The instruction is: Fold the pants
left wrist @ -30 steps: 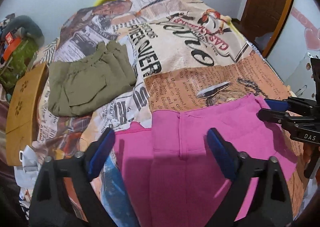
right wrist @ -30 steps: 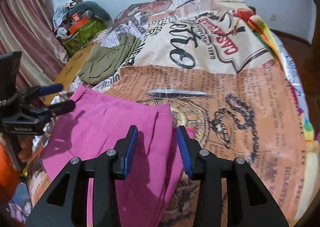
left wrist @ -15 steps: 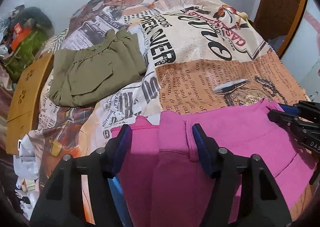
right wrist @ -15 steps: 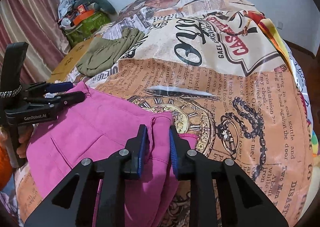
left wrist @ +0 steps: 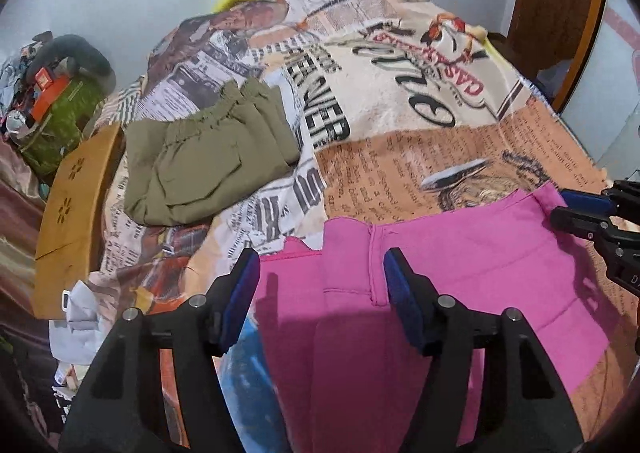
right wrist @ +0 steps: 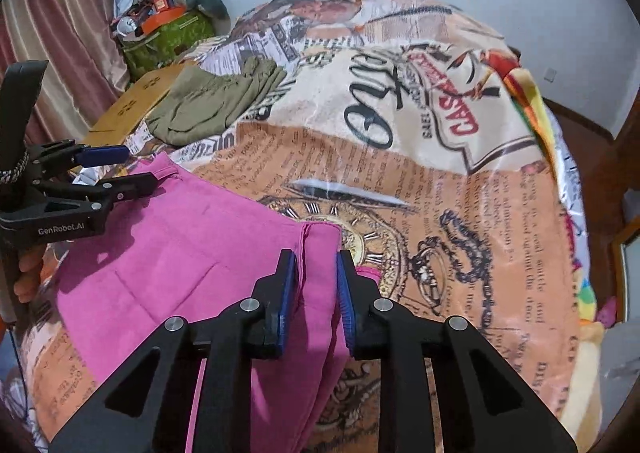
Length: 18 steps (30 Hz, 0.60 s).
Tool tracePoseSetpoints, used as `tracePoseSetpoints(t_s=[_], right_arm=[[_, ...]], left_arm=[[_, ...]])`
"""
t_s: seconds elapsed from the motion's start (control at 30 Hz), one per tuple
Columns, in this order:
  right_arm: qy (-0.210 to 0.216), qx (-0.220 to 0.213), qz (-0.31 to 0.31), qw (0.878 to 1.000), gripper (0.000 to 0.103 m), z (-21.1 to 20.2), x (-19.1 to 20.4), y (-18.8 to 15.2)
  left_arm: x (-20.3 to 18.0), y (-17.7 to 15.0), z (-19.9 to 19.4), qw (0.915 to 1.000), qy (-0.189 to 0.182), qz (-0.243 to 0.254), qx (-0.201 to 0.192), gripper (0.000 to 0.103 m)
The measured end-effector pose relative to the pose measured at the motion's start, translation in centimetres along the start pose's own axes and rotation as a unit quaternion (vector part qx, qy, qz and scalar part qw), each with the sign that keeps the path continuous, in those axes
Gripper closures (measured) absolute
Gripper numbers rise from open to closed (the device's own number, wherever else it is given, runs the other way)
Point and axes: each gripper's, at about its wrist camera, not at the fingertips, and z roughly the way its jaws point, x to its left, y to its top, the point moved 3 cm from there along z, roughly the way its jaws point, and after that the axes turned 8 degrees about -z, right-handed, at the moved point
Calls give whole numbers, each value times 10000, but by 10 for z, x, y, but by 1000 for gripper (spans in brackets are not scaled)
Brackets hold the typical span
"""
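Pink cotton pants [left wrist: 460,273] are lying across the near edge of a bed covered by a newspaper-print blanket [left wrist: 400,157]. The left gripper [left wrist: 320,293] is hovering with its blue-padded fingers spread wide over the waistband. The right gripper [right wrist: 316,285] is pinching a raised fold of pink fabric at the pants' other corner. Folded olive-green trousers [left wrist: 208,165] are sitting farther back on the blanket.
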Motion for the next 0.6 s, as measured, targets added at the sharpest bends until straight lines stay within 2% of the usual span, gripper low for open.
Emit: tracePoseSetpoints(t_s=[0.1,0.2,0.3,0.37,0.43,0.6], right_arm=[[8,-107,23,9999,84,-13,3,0],[15,-187,22,9998,80,-25,8,-3],[11,-261,79,9996,63,-33,12,-8],[-10,-313,199,9993,46,-36,11,-13],[6,-331,350,9988,39,-38,10,-18],[175,-161,799,9965,39,-27,3,-34]], left_arm=[[7,2,-20,9998,-129,-103,-122,30],[14,0,-36,9990,-315,-202,-243,11],[22,-6,-43,9989,-323,-234,-240,9],[26,-12,-42,9993,-273,-222,-148,8],[31,-19,-38,9993,-282,-262,-25,8],[38,-36,-22,9968,-477,-488,407,8]])
